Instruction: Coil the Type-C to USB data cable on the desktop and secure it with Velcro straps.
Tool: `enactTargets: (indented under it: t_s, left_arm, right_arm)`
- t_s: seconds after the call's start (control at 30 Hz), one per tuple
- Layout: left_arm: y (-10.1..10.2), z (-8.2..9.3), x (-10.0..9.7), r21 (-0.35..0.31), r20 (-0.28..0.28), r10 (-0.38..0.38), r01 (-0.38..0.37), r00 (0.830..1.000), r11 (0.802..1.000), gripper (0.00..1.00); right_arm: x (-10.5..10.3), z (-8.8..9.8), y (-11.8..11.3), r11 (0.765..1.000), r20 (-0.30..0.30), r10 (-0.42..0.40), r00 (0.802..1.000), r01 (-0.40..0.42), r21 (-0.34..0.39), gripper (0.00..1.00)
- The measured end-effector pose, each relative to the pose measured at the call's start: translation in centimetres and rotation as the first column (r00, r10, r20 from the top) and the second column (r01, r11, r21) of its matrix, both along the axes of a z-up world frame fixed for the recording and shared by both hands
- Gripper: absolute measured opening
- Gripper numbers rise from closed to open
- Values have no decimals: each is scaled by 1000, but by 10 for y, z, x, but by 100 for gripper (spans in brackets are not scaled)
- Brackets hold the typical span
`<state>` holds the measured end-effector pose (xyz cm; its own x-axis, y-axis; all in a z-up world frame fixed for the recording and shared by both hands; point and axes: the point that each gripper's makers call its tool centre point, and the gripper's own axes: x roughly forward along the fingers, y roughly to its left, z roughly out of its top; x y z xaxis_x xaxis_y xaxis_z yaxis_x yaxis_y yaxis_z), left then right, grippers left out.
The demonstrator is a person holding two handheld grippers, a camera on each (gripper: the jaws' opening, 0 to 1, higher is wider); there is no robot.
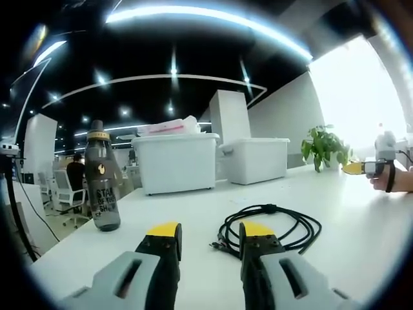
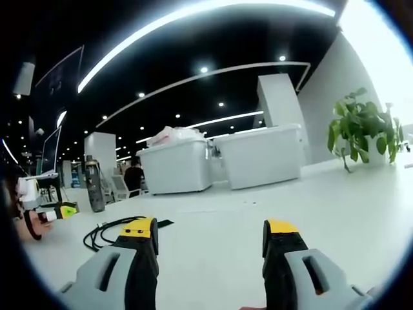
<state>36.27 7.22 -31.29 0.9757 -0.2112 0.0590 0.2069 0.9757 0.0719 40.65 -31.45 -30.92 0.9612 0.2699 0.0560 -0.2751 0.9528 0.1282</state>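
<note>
2 grippers hover parted above the desk (image 1: 361, 219), cable (image 1: 271, 226) loosely coiled.

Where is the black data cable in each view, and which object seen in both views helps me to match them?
Left gripper view: the black cable lies coiled on the white desk, lower centre-right, just beyond the jaw tips.
Right gripper view: the cable lies lower left, beside the left jaw.
Shared landmark: the dark water bottle.

Black cable (image 1: 268, 229), white desk (image 1: 361, 219), yellow-tipped grey tongs (image 1: 210, 231).
</note>
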Motion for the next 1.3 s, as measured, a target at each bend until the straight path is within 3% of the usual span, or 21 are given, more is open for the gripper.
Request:
enactTargets:
  t_s: [1.3]
  left_arm:
    - [0, -1, 4, 2, -8, 1, -1, 1000, 1000, 38]
  right_arm:
    - [2, -4, 2, 1000, -13, 5, 1000, -4, 6, 64]
